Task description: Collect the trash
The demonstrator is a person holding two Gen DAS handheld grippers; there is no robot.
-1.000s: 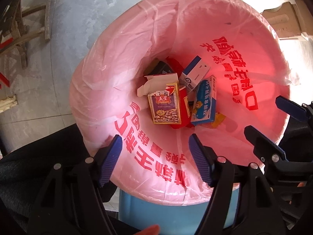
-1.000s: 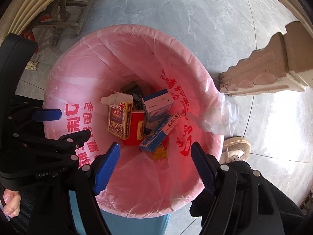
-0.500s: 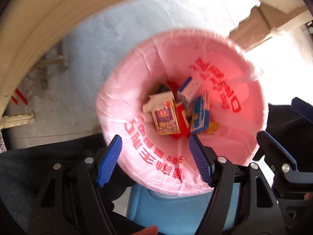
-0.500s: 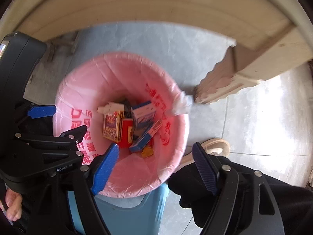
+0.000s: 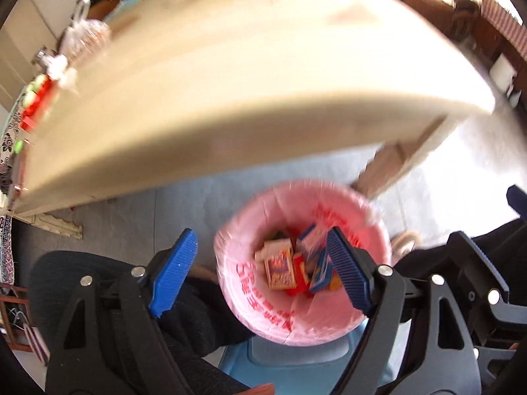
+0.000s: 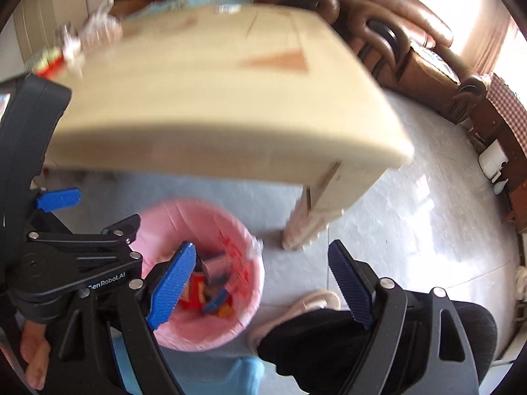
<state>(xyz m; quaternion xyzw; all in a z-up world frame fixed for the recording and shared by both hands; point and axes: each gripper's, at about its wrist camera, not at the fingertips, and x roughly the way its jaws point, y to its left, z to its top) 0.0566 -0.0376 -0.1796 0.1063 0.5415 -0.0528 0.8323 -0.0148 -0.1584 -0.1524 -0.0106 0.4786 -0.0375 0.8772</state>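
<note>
1. Big pale table (image 5: 230, 75) first: sits above and beyond the bin, top mostly bare, so head for the far left edge, where a red packet (image 5: 36, 105) and a clear bag of something brownish (image 5: 87, 38) sit among smaller bits. Probably the next trash, though way too blurry to be sure.
2. Bin with the pink liner (image 5: 240, 256) next: on the floor just beside the table leg (image 6: 309, 217), between the person's knees. Already loaded with the collected boxes (image 5: 280, 268). Worth remembering that spot for the next drop.
3. Shoe (image 6: 316, 299) right by the bin on the floor. Easy to bump, so keep clear on the way back down.
4. Left gripper (image 5: 260, 270): jaws opening, nothing between them, only the bin showing through the gap.
5. Right gripper (image 6: 260, 283): same deal, jaws opening and empty.
6. Best bet, judging from all that: get both fully wide before reaching the table edge, pick one item per gripper, come in level-ish rather than steep so nothing gets shoved off the far side.
</note>
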